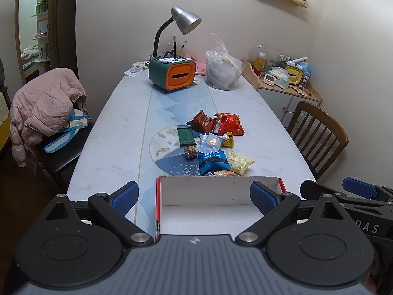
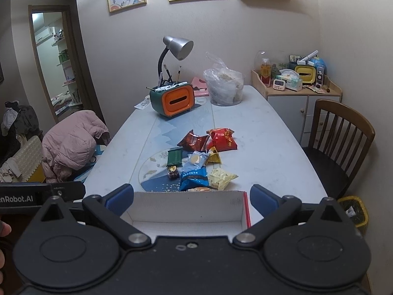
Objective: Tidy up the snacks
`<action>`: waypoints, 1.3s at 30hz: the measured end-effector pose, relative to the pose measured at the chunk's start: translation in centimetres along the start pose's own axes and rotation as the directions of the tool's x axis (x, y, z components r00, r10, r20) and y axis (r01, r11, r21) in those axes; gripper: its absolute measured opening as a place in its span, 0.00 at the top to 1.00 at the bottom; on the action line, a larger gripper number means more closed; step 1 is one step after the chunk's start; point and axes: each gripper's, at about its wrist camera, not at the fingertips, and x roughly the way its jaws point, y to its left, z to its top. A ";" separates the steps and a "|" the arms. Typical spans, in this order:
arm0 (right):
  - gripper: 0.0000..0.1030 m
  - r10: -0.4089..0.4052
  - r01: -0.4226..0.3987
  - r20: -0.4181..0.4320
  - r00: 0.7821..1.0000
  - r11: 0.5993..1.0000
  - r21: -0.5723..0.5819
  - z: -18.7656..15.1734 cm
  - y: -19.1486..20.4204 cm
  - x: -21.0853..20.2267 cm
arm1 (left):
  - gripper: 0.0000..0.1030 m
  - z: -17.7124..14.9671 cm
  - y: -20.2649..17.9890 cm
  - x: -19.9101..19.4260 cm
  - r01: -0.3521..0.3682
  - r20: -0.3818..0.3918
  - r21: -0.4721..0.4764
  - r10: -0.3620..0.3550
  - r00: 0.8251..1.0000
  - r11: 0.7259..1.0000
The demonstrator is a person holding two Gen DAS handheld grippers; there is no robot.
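I find both grippers, left (image 1: pixel 194 198) and right (image 2: pixel 192 200), with fingers apart, empty. Snack packets (image 2: pixel 202 158) lie ahead, beyond the box (image 2: pixel 186 206): light, crinkly, slippery; I'd pinch a sealed edge.

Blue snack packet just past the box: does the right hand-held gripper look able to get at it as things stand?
Probably yes. The right hand-held gripper is open and holds nothing, and the blue snack packet lies uncovered on the table. Only the far wall of the empty white box stands between them, so it must pass over that.

red-edged white box (image 1: pixel 221 196), red snack bag (image 1: pixel 231 124), blue snack bag (image 1: pixel 213 162), green-and-orange tissue holder (image 1: pixel 172 73)
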 end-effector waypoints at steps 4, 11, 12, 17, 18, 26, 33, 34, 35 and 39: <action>0.02 0.000 0.000 0.000 1.000 1.000 0.001 0.1 0.0 0.0 | 0.05 0.0 0.2 -0.1 0.006 -0.002 -0.001 -0.006 1.000 1.000; 0.02 0.005 -0.005 0.001 1.000 1.000 -0.004 -0.1 0.1 -0.2 | 0.05 -0.2 0.1 -0.1 0.008 -0.006 -0.003 -0.008 1.000 1.000; 0.02 0.007 -0.007 0.000 1.000 1.000 -0.005 -0.1 0.1 -0.2 | 0.05 -0.3 0.1 -0.1 0.010 -0.007 -0.003 -0.010 1.000 1.000; 0.02 0.005 -0.005 0.001 1.000 1.000 -0.002 -0.3 0.2 -0.4 | 0.05 -0.4 0.0 -0.1 0.015 -0.014 -0.004 -0.015 1.000 1.000; 0.02 0.004 -0.004 0.001 1.000 1.000 0.000 -0.3 0.1 -0.4 | 0.05 -0.3 0.0 0.0 0.017 -0.017 -0.004 -0.017 1.000 1.000; 0.02 -0.002 0.003 -0.001 1.000 1.000 0.008 -0.8 -0.1 -0.4 | 0.05 -0.5 0.0 0.1 0.030 -0.033 -0.003 -0.030 0.999 1.000; 0.02 -0.014 0.014 -0.007 1.000 1.000 0.023 -1.2 -0.2 -0.5 | 0.05 -0.8 -0.2 0.0 0.043 -0.043 0.003 -0.043 0.998 0.999; 0.02 -0.015 0.015 -0.006 1.000 1.000 0.024 -1.2 -0.2 -0.6 | 0.05 -0.8 -0.2 0.0 0.044 -0.043 0.004 -0.044 0.998 0.999; 0.02 -0.015 0.015 -0.006 1.000 1.000 0.024 -1.3 -0.3 -0.6 | 0.05 -0.8 -0.2 0.0 0.045 -0.044 0.004 -0.045 0.998 0.999; 0.02 -0.019 0.019 -0.004 1.000 0.999 0.028 -1.5 -0.4 -0.7 | 0.05 -0.9 -0.3 -0.1 0.051 -0.048 0.006 -0.051 0.998 0.999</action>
